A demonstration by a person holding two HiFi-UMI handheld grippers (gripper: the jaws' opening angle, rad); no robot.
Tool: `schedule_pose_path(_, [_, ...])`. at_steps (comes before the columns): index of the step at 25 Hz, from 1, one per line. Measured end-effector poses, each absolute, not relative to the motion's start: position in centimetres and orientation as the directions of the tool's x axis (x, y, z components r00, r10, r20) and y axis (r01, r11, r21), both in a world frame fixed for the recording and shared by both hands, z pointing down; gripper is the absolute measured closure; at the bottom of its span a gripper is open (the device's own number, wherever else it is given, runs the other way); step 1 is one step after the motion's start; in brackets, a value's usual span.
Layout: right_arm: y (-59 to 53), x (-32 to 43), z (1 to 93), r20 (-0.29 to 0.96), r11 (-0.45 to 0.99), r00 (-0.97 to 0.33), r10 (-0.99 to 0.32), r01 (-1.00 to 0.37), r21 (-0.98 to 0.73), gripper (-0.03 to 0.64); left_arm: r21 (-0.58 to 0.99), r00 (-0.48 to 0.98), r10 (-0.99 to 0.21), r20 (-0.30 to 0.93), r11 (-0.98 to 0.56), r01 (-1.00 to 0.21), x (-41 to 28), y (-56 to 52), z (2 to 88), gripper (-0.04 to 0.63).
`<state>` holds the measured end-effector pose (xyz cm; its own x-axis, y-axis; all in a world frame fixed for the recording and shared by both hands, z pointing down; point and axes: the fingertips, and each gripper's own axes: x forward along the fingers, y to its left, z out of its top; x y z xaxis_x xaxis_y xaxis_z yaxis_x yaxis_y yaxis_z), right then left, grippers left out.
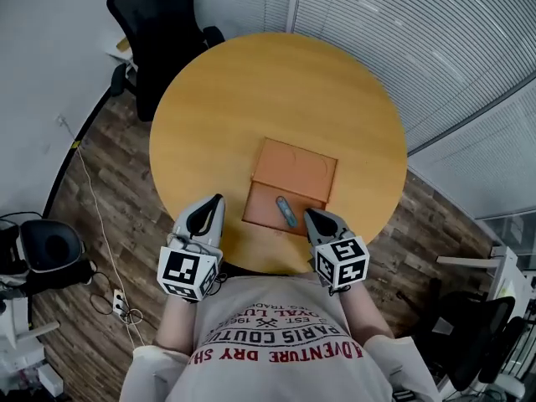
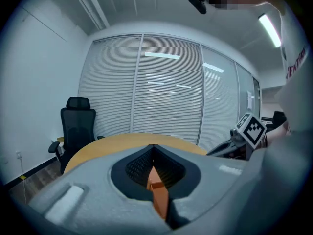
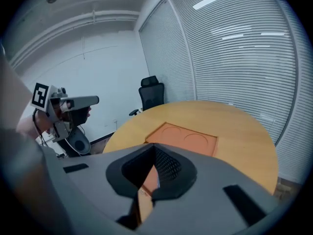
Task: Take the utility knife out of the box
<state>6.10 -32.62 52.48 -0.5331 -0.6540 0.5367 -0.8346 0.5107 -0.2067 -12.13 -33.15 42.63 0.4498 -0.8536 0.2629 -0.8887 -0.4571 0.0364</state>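
Observation:
An orange box (image 1: 265, 204) lies open on the round wooden table (image 1: 209, 115), its lid (image 1: 295, 167) folded flat on the far side. A grey-blue utility knife (image 1: 286, 211) rests in the near tray. My left gripper (image 1: 219, 199) hovers at the table's near edge, left of the box, its jaws together and empty. My right gripper (image 1: 307, 213) is at the tray's near right corner, close to the knife, shut with nothing held. The left gripper view shows a sliver of the box (image 2: 156, 192) through its closed jaws. In the right gripper view the lid (image 3: 183, 138) lies ahead.
A black office chair (image 1: 159, 32) stands beyond the table at the far left. Another chair (image 1: 473, 329) is at the lower right. Blinds on a glass wall (image 1: 435, 40) run along the right. A cable (image 1: 96, 216) trails over the wood floor at the left.

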Motion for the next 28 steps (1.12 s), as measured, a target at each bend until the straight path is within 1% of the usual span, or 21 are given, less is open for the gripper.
schedule_pose_path(6, [-32.9,4.6,55.8,0.634,0.499,-0.48,-0.606,-0.85,-0.167,0.609,0.02,0.527,-0.806,0.27,-0.542,-0.84,-13.1,-37.2,42.3,0.6])
schedule_pose_path(10, [-33.2,4.5,59.2,0.725,0.498,-0.428,-0.54,-0.857,-0.135,0.609,0.045,0.559,-0.775,0.294,-0.573,-0.818,-13.3,-38.3,43.5,0.6])
schedule_pose_path(11, [-33.2,4.3,60.1,0.747,0.503,-0.419,-0.516,-0.854,-0.132,0.602,0.057,0.567,-0.765,0.307,-0.58,-0.813,-13.4,-38.5,44.1,0.6])
schedule_pose_path(13, [-33.3,4.0,61.9,0.789,0.514,-0.398,-0.468,-0.849,-0.124,0.526,0.074,0.58,-0.745,0.329,-0.592,-0.802,-13.6,-38.8,45.2,0.6])
schedule_pose_path(17, [-33.4,3.8,65.2,0.862,0.538,-0.334,-0.381,-0.838,-0.087,0.475,0.101,0.598,-0.72,0.353,-0.605,-0.789,-13.5,-39.5,46.5,0.6])
schedule_pose_path(20, [-32.7,3.9,67.4,0.913,0.581,-0.282,-0.294,-0.811,-0.063,0.47,0.12,0.616,-0.703,0.356,-0.62,-0.776,-13.2,-39.4,46.9,0.6])
schedule_pose_path(22, [-32.5,3.9,68.4,0.934,0.598,-0.245,-0.262,-0.8,-0.042,0.463,0.129,0.616,-0.701,0.358,-0.617,-0.777,-13.4,-39.4,47.2,0.6])
schedule_pose_path(28, [-33.4,3.9,69.8,0.949,0.579,-0.193,-0.249,-0.815,-0.014,0.469,0.127,0.595,-0.71,0.377,-0.597,-0.792,-15.1,-40.0,48.3,0.6])
